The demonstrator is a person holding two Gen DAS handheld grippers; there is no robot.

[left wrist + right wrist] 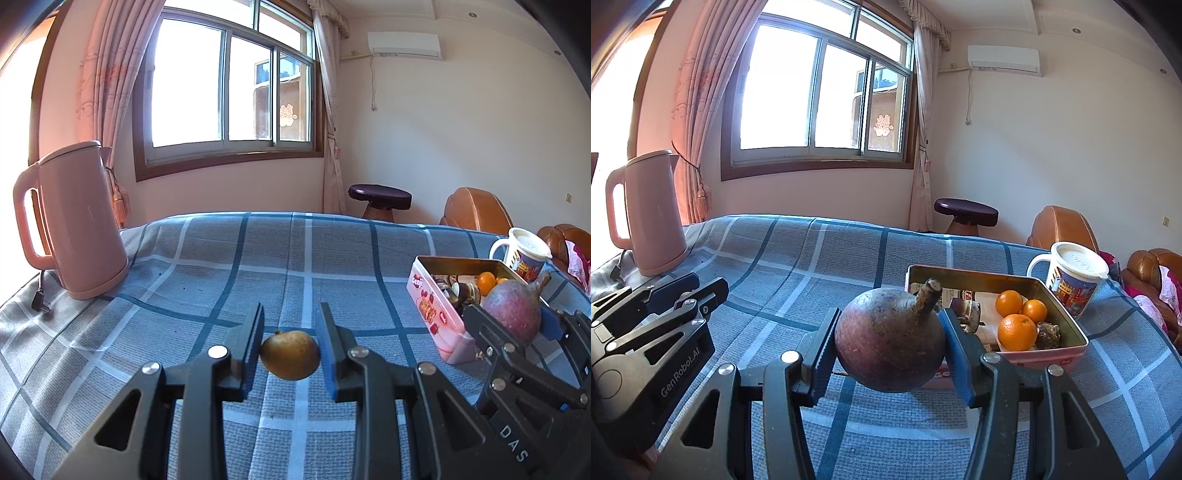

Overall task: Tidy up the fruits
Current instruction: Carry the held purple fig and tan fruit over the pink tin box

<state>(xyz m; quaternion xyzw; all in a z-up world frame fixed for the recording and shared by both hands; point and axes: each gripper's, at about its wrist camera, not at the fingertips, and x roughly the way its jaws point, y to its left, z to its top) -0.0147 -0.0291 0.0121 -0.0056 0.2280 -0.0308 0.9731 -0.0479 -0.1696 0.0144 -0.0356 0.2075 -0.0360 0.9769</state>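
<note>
left fingers: the left gripper (290,341) has its two pads on either side of a small yellow-brown fruit (290,354); they look closed onto it, though the right pad's contact is hard to confirm.
right fingers: the right gripper (888,345) is clamped on a large purple fruit with a stub stem (890,339), held above the cloth.
tin: a pink biscuit tin (1067,354) sits open on the blue checked tablecloth (812,266), just beyond the purple fruit.
done: three oranges (1016,331) already lie in the tin, next to some dark wrapped items i cannot identify.
left to do: by my reading, two fruits are in hand and not yet in the tin; the purple one is nearest it, the yellow-brown one is well to its left.
loose fruit: none other visible on the cloth.
progress: roughly past halfway, judging by fruit counts alone.
bystanders: pink kettle (74,221) and lidded mug (1071,284) stand outside the tin.
</note>
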